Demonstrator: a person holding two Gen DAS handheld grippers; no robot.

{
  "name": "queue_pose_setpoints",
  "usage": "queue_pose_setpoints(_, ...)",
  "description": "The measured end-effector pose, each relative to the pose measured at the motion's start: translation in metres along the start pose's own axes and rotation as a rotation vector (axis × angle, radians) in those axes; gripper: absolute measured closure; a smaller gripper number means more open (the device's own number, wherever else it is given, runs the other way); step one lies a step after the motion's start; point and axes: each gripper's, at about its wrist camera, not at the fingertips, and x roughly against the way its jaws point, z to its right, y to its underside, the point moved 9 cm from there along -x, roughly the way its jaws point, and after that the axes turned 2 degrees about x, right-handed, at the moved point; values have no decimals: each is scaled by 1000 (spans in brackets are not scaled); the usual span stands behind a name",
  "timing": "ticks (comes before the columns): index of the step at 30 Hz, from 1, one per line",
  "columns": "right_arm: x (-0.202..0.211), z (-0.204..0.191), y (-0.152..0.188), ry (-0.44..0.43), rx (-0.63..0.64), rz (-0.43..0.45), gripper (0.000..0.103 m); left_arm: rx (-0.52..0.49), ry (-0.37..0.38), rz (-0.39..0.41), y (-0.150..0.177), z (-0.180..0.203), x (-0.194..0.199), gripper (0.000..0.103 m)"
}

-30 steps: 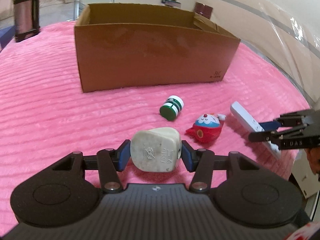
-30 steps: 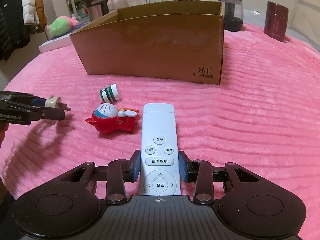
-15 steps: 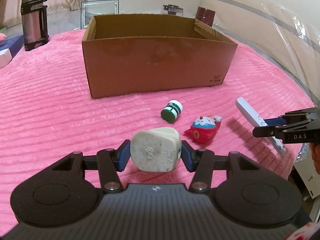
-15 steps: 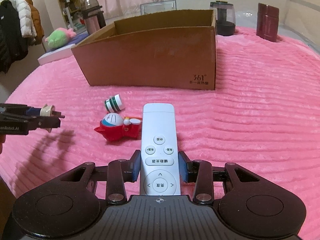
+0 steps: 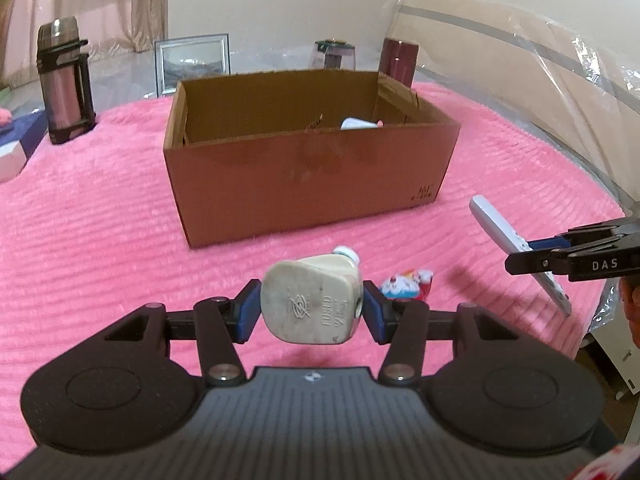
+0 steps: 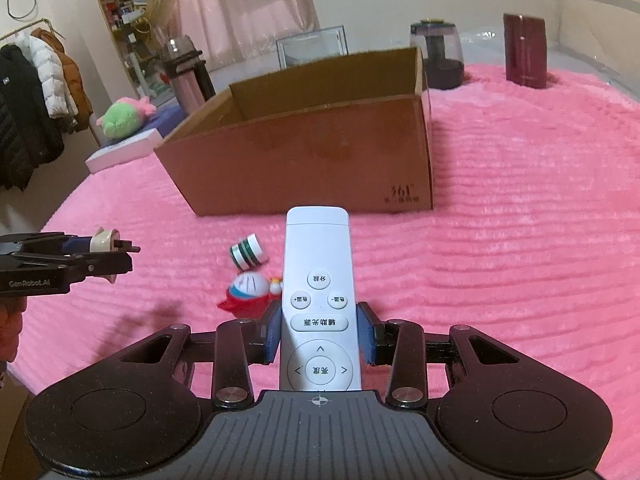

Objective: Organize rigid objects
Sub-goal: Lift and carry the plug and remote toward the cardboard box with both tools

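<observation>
Plug (image 5: pixel 312 304) and remote (image 6: pixel 318 304), clamped in left gripper (image 5: pixel 310 312) and right gripper (image 6: pixel 318 332), raised before cardboard box (image 5: pixel 308 176), seemingly for dropping inside.

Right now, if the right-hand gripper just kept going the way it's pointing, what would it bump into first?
Probably the cardboard box: the white remote clamped in the right gripper points at its near wall. Depth is unclear; it might touch the pink blanket first.

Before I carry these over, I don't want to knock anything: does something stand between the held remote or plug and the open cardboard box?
Nothing visible does. The remote in the right hand-held gripper and the plug in the left hand-held gripper are lifted off the pink blanket. The small bottle and toy figure lie lower, short of the cardboard box.
</observation>
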Motion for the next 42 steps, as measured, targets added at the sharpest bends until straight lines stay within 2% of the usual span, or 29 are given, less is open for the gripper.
queue_pose_setpoints(9, 10, -5, -35, -23, 16, 36, 68, -42, 19, 32, -43, -5, 3, 55)
queue_pose_setpoints(24, -2, -20, -151, -82, 150, 108, 68, -106, 27, 75, -146, -21, -19, 55)
queue_pose_setpoints(33, -40, -27, -198, -88, 228, 87, 67, -154, 4, 35, -174, -32, -52, 55)
queue_pose_setpoints(42, -108, -39, -210, -82, 333, -20, 67, -211, -14, -41, -181, -47, -98, 55)
